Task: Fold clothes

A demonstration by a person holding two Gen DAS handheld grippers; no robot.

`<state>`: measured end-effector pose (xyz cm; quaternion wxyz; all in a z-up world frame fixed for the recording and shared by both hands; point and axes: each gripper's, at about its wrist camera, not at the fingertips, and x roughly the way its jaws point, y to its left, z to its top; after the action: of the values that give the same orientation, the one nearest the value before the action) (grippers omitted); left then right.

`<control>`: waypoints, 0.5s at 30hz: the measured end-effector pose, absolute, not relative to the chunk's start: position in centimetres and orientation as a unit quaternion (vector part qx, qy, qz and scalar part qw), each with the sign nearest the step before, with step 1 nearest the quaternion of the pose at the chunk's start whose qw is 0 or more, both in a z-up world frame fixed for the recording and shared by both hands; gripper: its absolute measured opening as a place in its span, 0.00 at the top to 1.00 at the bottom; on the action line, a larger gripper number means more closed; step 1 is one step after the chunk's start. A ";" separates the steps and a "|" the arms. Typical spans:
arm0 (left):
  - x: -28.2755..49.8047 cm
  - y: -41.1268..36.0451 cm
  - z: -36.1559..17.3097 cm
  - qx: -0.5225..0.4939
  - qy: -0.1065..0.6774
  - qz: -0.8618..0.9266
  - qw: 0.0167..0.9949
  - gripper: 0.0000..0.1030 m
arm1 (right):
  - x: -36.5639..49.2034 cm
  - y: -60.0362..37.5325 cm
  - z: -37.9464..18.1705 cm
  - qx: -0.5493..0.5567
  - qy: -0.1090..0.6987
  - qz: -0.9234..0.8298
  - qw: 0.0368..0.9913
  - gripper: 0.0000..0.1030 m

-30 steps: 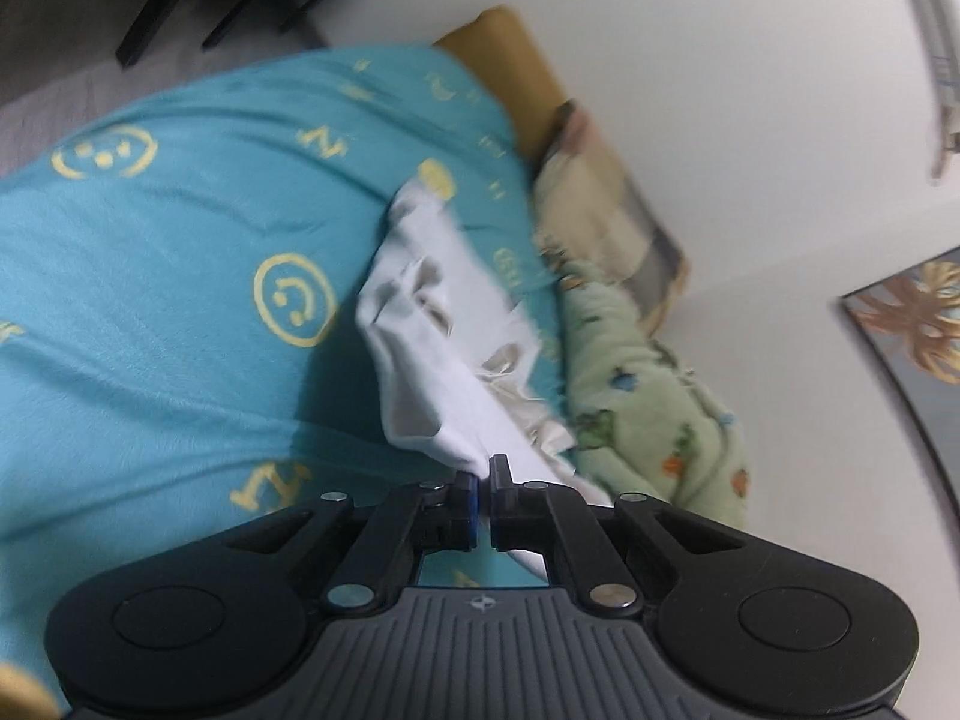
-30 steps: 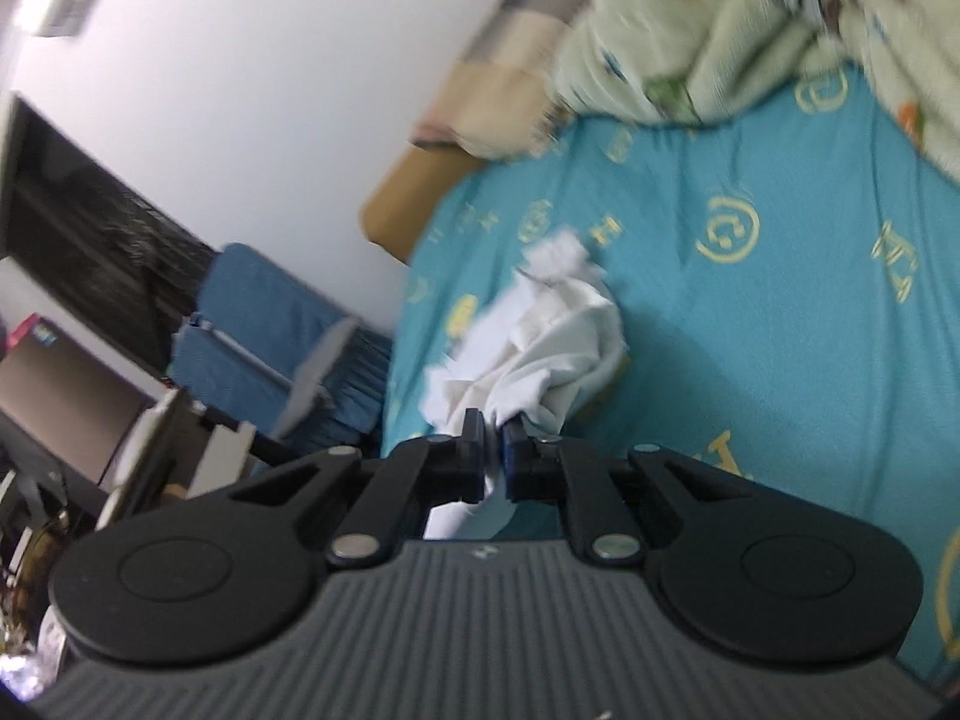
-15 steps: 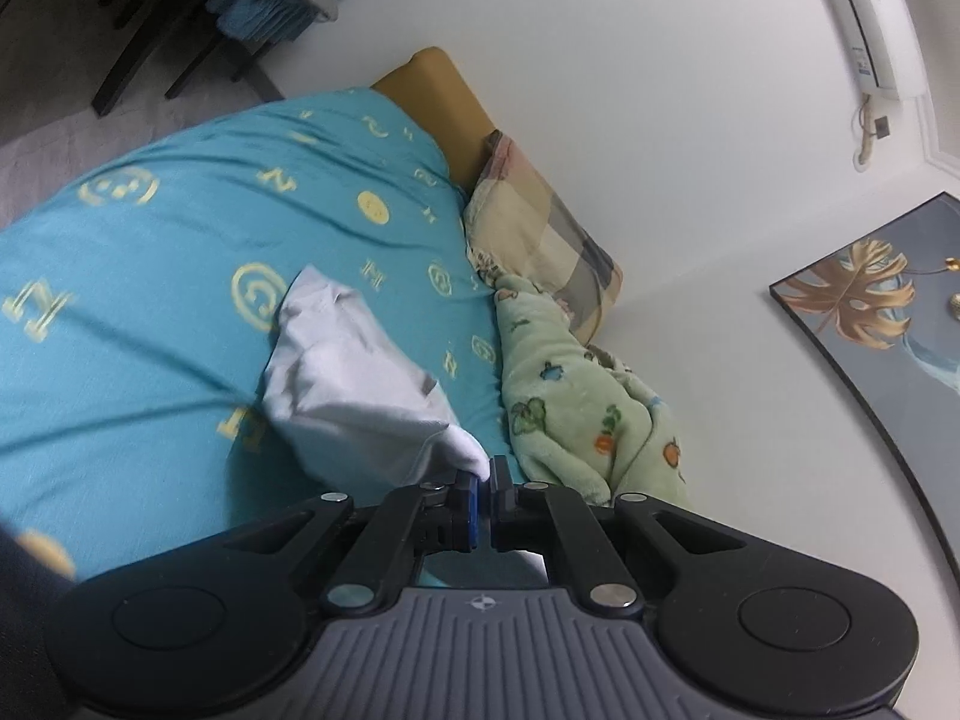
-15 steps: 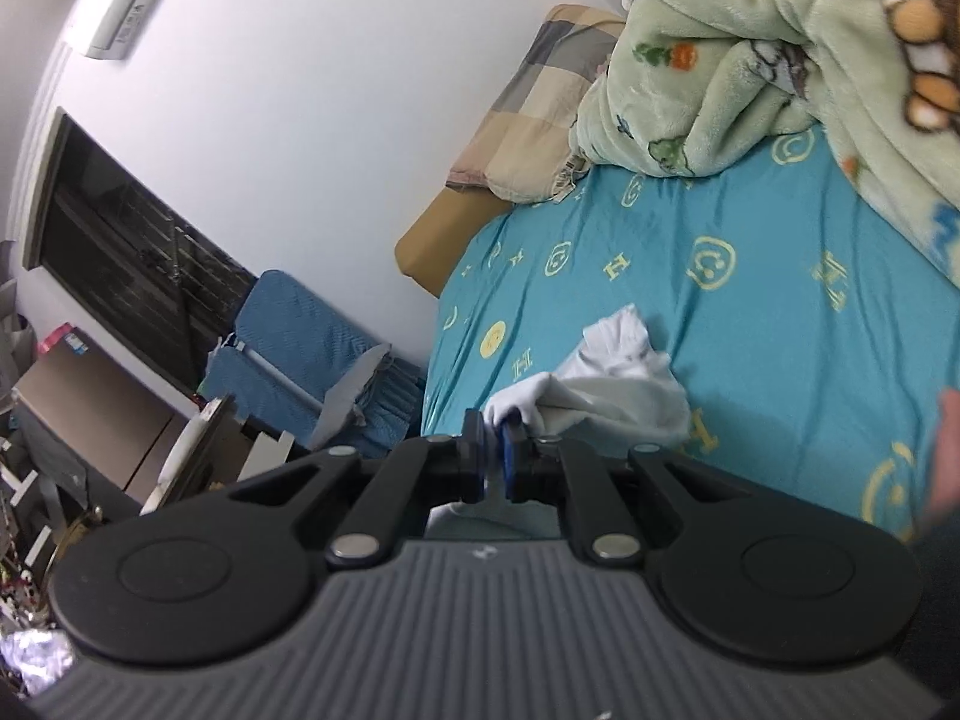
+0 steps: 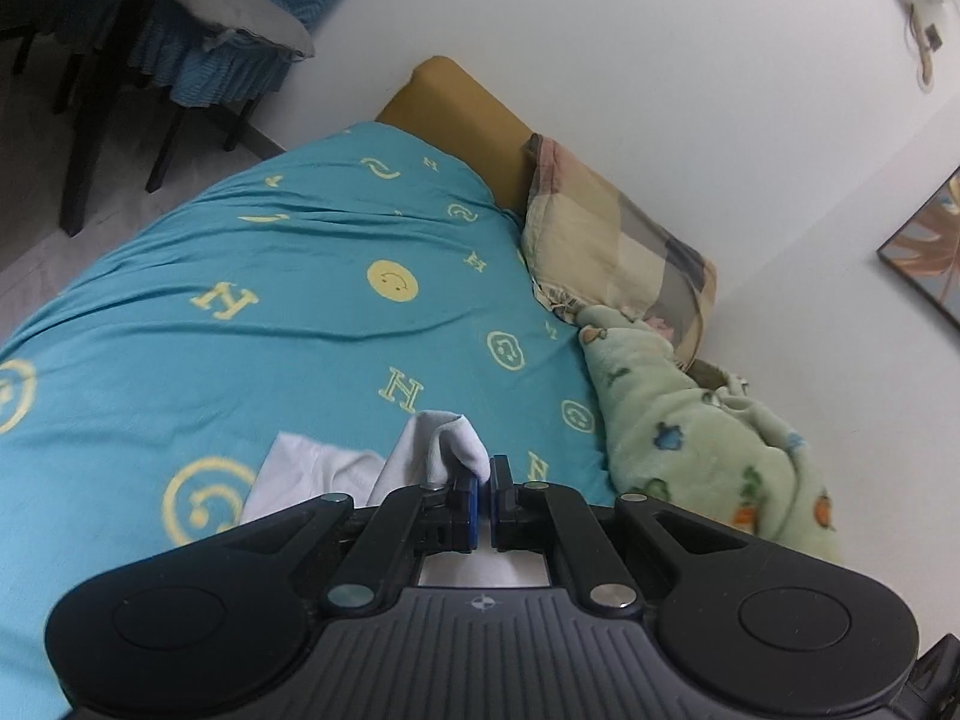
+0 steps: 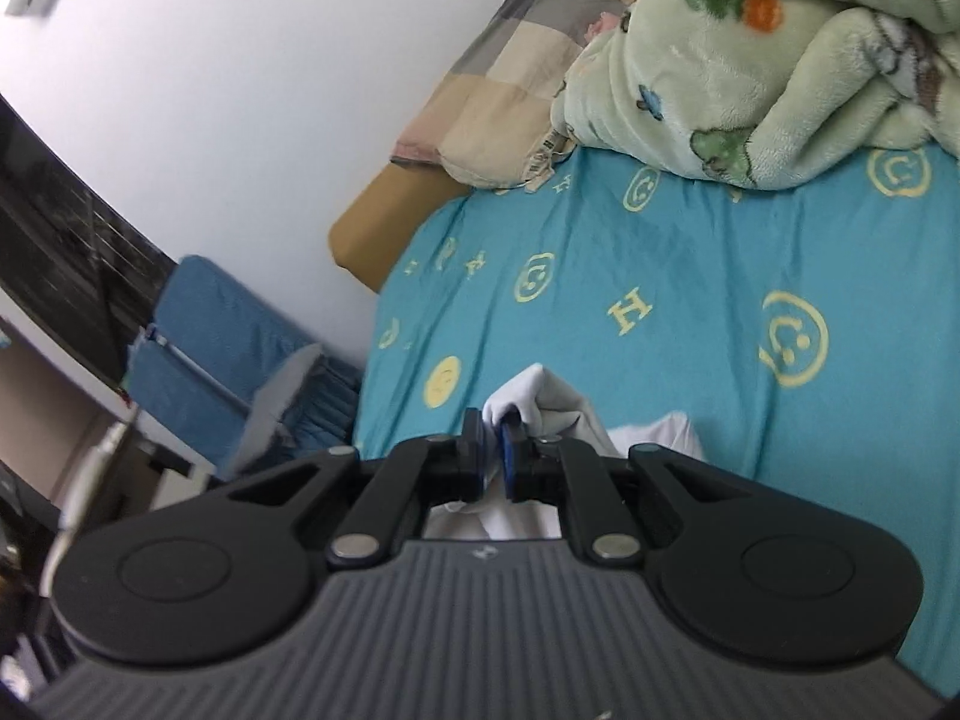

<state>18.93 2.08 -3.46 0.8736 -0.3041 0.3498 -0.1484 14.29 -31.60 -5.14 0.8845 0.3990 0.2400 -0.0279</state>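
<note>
Tongs status: left tongs [image 5: 483,483] clamped on a bunched corner of the white garment [image 5: 432,450]; right tongs [image 6: 492,444] pinching another corner of it [image 6: 540,402]. Garment hangs from both, trailing under them onto the teal bed sheet [image 5: 270,312]. Green blanket [image 5: 690,432] and checked pillow [image 5: 612,252] lie beyond the tongs.

light: soft, even, indoor — no glare | shadows: faint | blur: slight | edges: strong fisheye bending

Your left gripper [image 5: 483,471] hides most of the white garment [image 5: 312,471] beneath its body. On the far right, the framed picture [image 5: 927,252] is cut by the edge.
</note>
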 end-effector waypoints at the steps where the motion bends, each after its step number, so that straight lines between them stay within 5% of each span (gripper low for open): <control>1: 19.9 1.6 -4.1 -0.296 0.351 -0.149 0.876 0.97 | 15.2 -31.8 -6.0 0.393 0.243 -0.029 0.887 0.91; 9: 23.6 0.9 -8.3 -0.266 0.360 -0.148 0.882 0.95 | 19.5 -32.2 -9.7 0.360 0.276 0.015 0.891 0.82; 10: 23.9 1.1 -8.6 -0.270 0.368 -0.149 0.877 0.90 | 19.5 -31.8 -9.0 0.341 0.277 0.020 0.898 0.74; 11: 23.9 1.4 -8.7 -0.273 0.366 -0.154 0.876 0.82 | 19.1 -31.3 -8.2 0.323 0.264 0.032 0.908 0.46; 12: 23.8 1.7 -8.7 -0.276 0.360 -0.162 0.876 0.59 | 18.8 -30.8 -7.4 0.305 0.250 0.043 0.918 0.12; 13: 23.5 1.8 -8.5 -0.268 0.349 -0.162 0.883 0.38 | 18.2 -30.3 -6.8 0.294 0.232 0.053 0.926 0.03; 15: 22.9 1.7 -8.0 -0.239 0.327 -0.156 0.901 0.29 | 17.3 -29.7 -6.1 0.273 0.211 0.058 0.937 0.02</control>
<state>22.89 1.74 -8.02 0.9009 -0.2393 0.3267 -0.1564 17.27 -29.71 -6.06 0.9367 0.2731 0.2113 0.0580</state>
